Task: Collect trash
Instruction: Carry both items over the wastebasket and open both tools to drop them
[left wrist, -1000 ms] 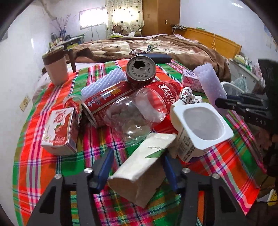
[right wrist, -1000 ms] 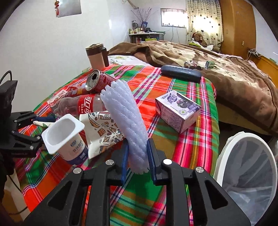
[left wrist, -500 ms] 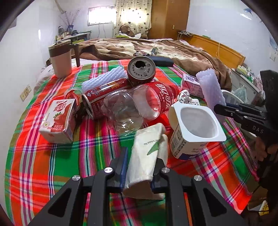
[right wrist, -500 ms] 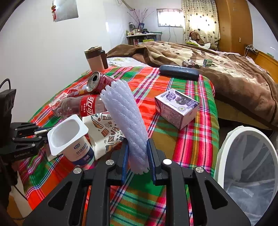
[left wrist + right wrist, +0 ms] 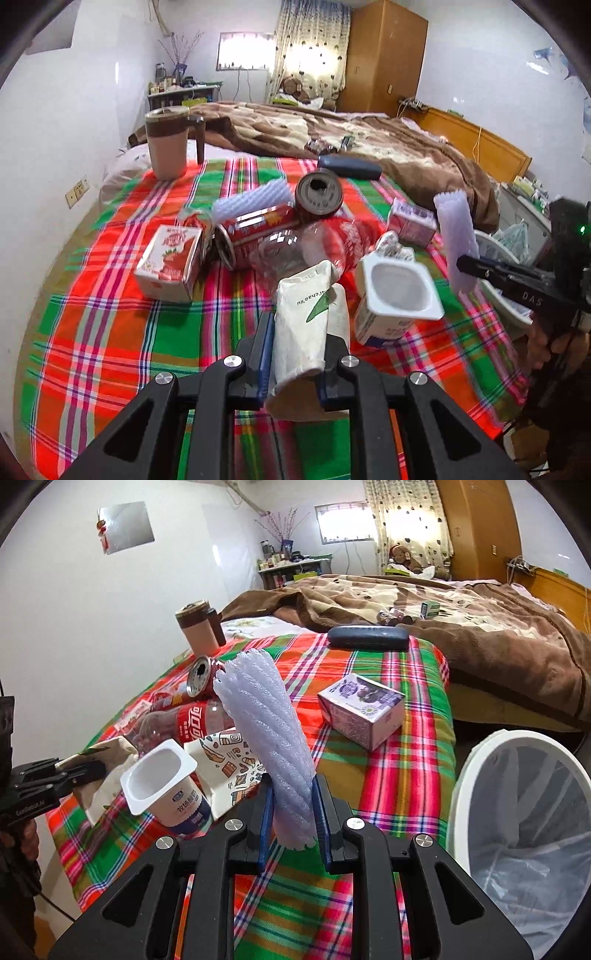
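Over a plaid-covered bed, the left hand-held gripper clamps a crumpled paper bag; the right hand-held gripper grips a foam sleeve near the white bin.

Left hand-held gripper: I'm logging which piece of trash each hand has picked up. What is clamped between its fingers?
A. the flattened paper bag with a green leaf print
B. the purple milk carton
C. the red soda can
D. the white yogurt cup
A: in the left wrist view the left hand-held gripper is shut on the paper bag; the yogurt cup, soda can and purple carton lie on the plaid cloth.
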`<move>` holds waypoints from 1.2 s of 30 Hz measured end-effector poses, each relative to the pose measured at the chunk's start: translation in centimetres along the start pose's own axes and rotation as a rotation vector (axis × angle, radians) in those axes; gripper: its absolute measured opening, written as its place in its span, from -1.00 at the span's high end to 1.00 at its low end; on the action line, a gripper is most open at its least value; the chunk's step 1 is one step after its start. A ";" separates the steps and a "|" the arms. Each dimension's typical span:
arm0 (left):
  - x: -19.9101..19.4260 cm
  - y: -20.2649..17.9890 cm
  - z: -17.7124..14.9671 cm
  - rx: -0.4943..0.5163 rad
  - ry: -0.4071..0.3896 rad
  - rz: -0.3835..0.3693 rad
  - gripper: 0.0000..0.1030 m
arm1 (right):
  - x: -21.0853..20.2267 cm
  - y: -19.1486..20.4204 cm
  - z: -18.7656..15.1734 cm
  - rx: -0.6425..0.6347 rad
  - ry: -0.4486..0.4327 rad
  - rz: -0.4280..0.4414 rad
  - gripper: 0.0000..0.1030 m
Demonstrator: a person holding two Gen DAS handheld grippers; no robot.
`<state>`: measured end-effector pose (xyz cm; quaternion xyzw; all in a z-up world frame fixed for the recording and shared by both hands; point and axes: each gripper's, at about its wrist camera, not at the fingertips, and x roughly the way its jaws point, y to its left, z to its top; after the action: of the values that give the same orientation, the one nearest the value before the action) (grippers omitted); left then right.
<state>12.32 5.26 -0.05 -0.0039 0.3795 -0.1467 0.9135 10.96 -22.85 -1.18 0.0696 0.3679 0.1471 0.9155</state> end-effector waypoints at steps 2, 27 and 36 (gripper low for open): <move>-0.7 -0.4 0.6 -0.003 -0.018 -0.006 0.63 | -0.6 -0.2 0.1 0.007 -0.015 -0.010 0.59; -1.0 -14.6 5.7 0.154 -0.100 -0.144 0.63 | -7.5 -7.1 -0.6 0.133 -0.122 -0.168 0.58; 1.7 -20.7 6.5 0.215 -0.077 -0.201 0.63 | -8.8 -10.2 -1.3 0.180 -0.126 -0.249 0.58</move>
<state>12.52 -15.72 5.84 0.0501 0.3238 -0.2769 0.9033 6.23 -35.35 1.23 0.1145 0.3272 -0.0056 0.9380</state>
